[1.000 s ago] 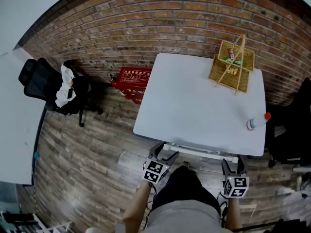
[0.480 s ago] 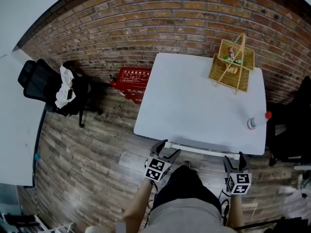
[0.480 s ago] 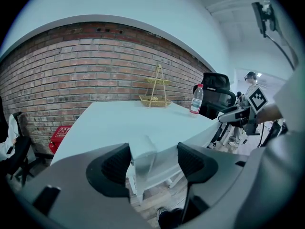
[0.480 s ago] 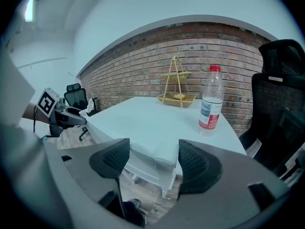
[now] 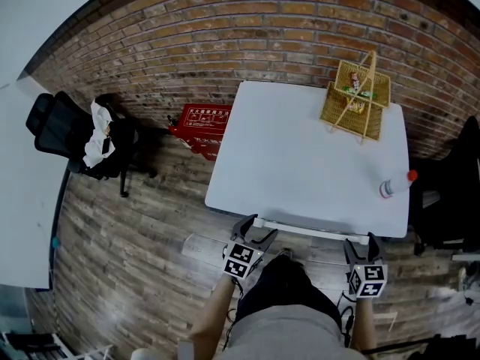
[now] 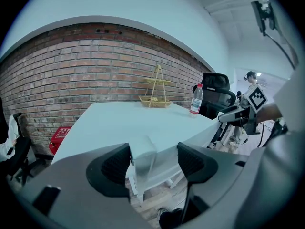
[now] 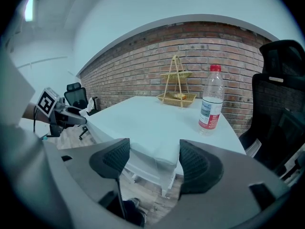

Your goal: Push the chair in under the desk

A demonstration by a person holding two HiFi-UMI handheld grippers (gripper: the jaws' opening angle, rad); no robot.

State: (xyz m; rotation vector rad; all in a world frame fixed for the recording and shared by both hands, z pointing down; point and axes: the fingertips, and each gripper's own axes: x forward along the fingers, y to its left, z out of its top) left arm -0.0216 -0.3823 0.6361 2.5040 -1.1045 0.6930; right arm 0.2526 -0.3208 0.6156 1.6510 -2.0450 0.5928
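Left gripper (image 5: pixel 255 232) and right gripper (image 5: pixel 361 244) were both unclenched, jaws straddling the top corners of the chair (image 5: pixel 311 232). Basket (image 5: pixel 356 100) on desk (image 5: pixel 300 163) held small items, unidentifiable. Chair sat tucked at desk's near edge.

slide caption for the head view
Left gripper and right gripper, jaws open, straddle the chair at the desk edge

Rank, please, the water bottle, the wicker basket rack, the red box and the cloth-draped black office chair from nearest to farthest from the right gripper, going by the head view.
1. Water bottle, by the desk's right edge, just ahead of the right gripper.
2. Wicker basket rack, on the desk's far right corner.
3. Red box, on the floor left of the desk.
4. Black office chair, far left.
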